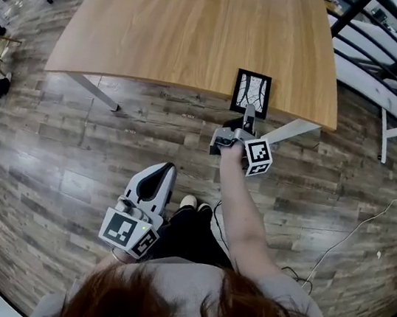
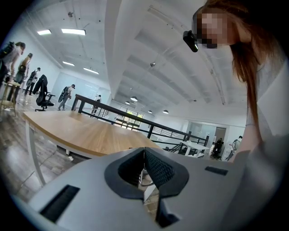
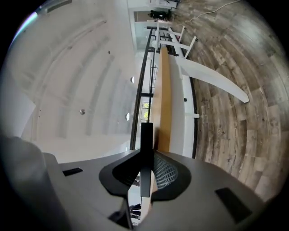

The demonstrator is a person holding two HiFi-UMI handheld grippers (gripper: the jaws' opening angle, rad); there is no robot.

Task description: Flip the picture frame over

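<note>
My head camera looks steeply down on the counter (image 1: pixel 166 29) from well above. The camera on the left tongs (image 2: pixel 144 164) faces level across that same counter. The right tongs (image 3: pixel 146 173) camera, lying on its side, sees the counter's edge close up.

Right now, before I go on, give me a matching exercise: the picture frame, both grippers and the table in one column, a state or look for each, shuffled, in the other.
Things:
1. picture frame
2. left gripper
3. right gripper
4. table

States:
a. jaws together, nothing between them
b. light wood top
c. black border, at the table's near edge
d. jaws clamped on a thin dark edge

Pairs: 1-c, 2-a, 3-d, 4-b
</note>
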